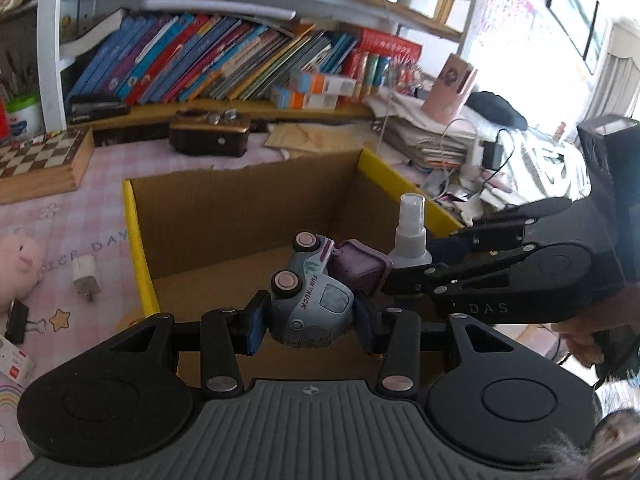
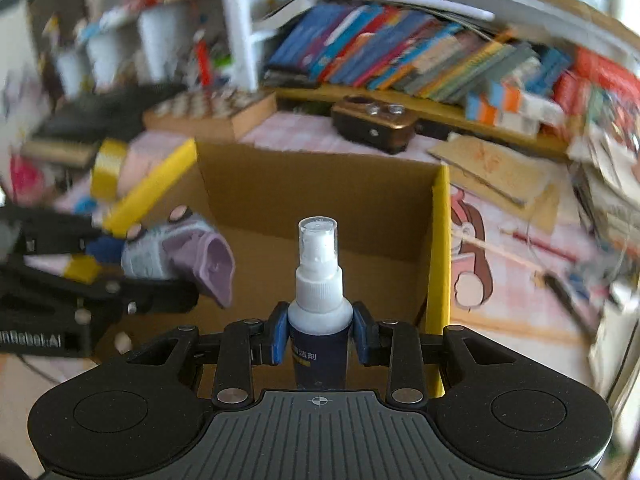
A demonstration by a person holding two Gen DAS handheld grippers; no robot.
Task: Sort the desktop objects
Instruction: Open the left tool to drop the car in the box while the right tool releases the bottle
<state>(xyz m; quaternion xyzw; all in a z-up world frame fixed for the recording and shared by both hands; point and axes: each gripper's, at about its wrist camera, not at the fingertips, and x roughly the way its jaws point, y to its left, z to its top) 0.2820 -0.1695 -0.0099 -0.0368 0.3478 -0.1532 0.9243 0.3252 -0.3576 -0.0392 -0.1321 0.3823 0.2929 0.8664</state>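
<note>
The left gripper (image 1: 308,322) pinches a pale blue toy truck with a purple mixer drum and pink wheel hubs (image 1: 310,300) between its blue pads, the truck lying on its side with the drum pointing away. It hangs over the open brown cardboard box with yellow-taped edges (image 1: 138,256), whose floor looks bare where it shows. The right gripper (image 2: 320,334) clamps a small spray bottle with a dark blue label, white pump and clear cap (image 2: 319,284), held upright between its pads and also above the box. The two held things are close together: in the left wrist view the bottle stands just beside the truck's drum, and the right gripper's black linkage crosses the box's right side.

Around the box, on the pink checked tablecloth (image 1: 100,200), lie a white charger plug (image 1: 85,276), a pink plush pig (image 1: 18,262) and a black binder clip (image 1: 18,322), all to the left. A wooden chessboard box (image 1: 42,162) sits at the back left and a dark brown case with metal knobs (image 1: 210,134) behind the box. A row of leaning colourful books (image 1: 208,64) fills the shelf behind, and a heap of papers (image 1: 436,136) crowds the right side. The right wrist view is blurred at its edges.
</note>
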